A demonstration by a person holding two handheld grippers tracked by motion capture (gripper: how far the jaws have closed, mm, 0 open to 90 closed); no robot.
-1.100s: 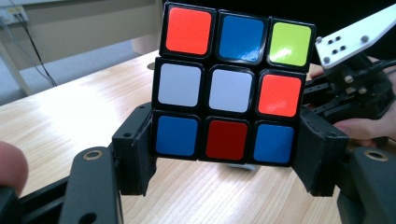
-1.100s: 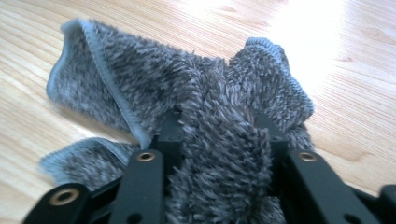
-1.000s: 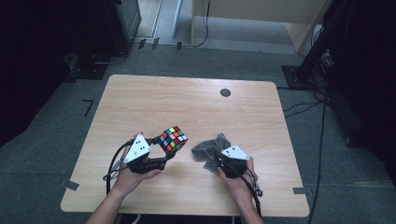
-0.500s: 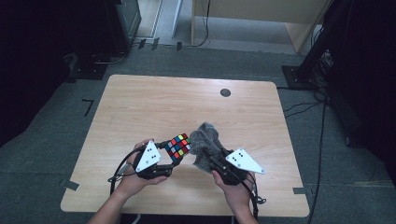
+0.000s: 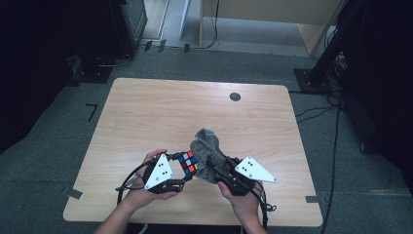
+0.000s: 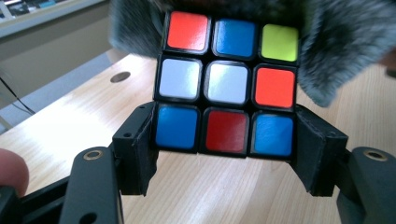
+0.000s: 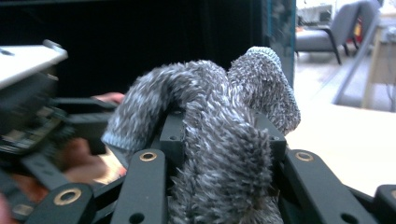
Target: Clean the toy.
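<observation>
Low and centre in the high view, the left gripper (image 5: 181, 168) is clamping the puzzle cube (image 5: 187, 163) by its bottom row, while the right gripper (image 5: 216, 171) is pinching the fuzzy grey cloth (image 5: 205, 152), pressing it against the cube above the table (image 5: 160, 112).

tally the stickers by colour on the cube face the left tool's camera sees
On the facing side of the Rubik's cube, held in the left tool:
blue: 3
orange-red: 2
white: 2
dark red: 1
yellow-green: 1
total: 9
The grey fuzzy cloth sits behind the cube.
</observation>
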